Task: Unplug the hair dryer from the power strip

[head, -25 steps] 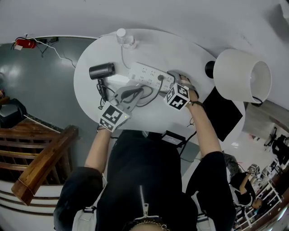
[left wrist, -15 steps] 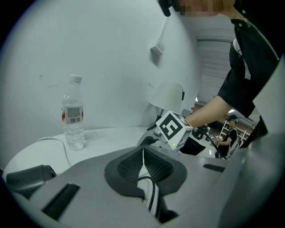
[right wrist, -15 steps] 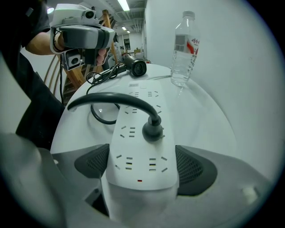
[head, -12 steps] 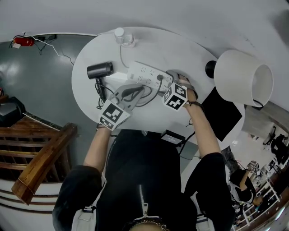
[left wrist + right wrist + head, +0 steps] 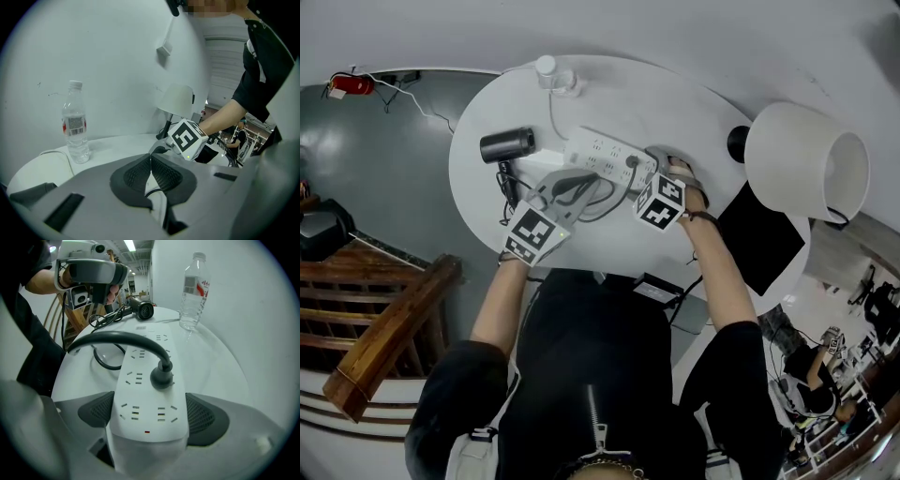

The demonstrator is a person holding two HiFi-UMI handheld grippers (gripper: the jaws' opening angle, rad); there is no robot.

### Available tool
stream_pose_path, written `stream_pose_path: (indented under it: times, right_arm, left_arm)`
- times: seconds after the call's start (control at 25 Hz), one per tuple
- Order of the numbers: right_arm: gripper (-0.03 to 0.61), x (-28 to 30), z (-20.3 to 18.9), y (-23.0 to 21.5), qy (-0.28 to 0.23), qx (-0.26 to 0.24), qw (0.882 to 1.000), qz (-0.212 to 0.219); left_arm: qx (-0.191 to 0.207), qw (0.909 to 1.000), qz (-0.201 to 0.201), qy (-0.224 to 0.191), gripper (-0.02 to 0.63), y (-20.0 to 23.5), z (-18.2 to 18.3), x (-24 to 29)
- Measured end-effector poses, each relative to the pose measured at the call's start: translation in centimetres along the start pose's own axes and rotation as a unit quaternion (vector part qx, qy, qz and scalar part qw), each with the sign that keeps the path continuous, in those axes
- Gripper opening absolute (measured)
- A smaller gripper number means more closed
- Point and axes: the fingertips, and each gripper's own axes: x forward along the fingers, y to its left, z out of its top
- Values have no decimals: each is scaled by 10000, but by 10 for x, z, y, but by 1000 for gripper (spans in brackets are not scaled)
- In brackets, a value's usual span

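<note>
Hair dryer plug (image 5: 162, 376) seated in power strip (image 5: 140, 380) at table (image 5: 609, 94) centre; right fingers (image 5: 202, 417) clamp strip's end, left fingers (image 5: 133, 176) pressed together beside cord (image 5: 117, 335): a loose clamp could let strip lift with plug.

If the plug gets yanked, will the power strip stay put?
Likely rigid and light: the power strip could skid on the smooth table. It may lift with the seated plug, though the right tongs clamping its end should steady it.

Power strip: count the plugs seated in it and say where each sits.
1. A black plug sits in the power strip, near the end gripped by the right tool. The cord arching above may hide a socket.
</note>
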Motion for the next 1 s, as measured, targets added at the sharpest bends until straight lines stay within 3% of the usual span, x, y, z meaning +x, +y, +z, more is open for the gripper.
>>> stream_pose_path:
  times: [0.76, 1.0]
  right_arm:
    - [457, 1, 5, -2, 30, 126, 9997, 229]
    - [457, 2, 4, -1, 20, 143, 9997, 214]
  left_arm:
    - [1094, 9907, -26, 804, 15, 18, -1, 58]
    - [1742, 9778, -200, 1144, 17, 13, -17, 65]
